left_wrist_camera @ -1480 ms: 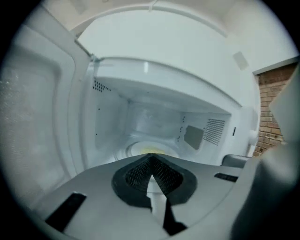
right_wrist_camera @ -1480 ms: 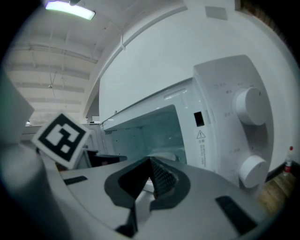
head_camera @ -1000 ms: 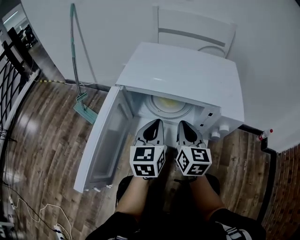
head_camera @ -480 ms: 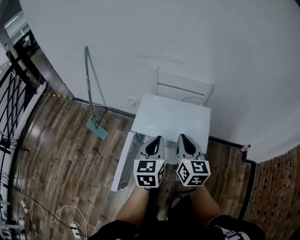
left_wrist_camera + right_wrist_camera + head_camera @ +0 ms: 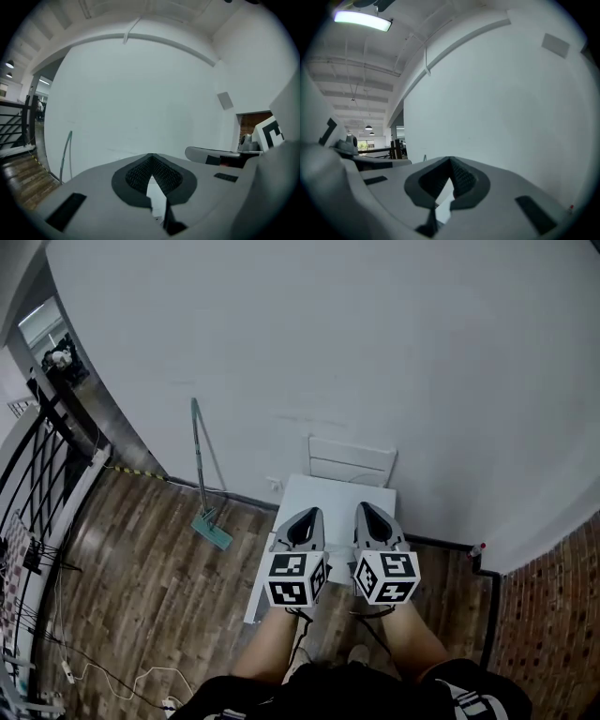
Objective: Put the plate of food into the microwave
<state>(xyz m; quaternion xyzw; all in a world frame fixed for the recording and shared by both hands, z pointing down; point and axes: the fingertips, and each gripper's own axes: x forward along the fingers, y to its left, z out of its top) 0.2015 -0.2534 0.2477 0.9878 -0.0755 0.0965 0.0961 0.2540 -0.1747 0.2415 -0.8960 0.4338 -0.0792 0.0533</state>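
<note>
The white microwave (image 5: 339, 495) stands low on the wooden floor against the wall, far below me. Its door (image 5: 258, 598) hangs open to the left. My left gripper (image 5: 308, 513) and right gripper (image 5: 365, 508) are held side by side high above it and cover its opening, so the plate of food is hidden. In the left gripper view the left gripper (image 5: 151, 157) is shut with nothing between the pads. The right gripper (image 5: 450, 162) is likewise shut and empty, pointing at the bare white wall.
A green-handled mop (image 5: 202, 476) leans on the wall left of the microwave. A white panel (image 5: 352, 463) stands behind it. A black railing (image 5: 37, 460) and floor cables (image 5: 89, 673) lie at the left, a small red-capped bottle (image 5: 476, 549) at the right.
The view has pulled up and back from the microwave, which now looks much smaller. The plate seen inside it earlier is now hidden. Both grippers stay shut, side by side.
</note>
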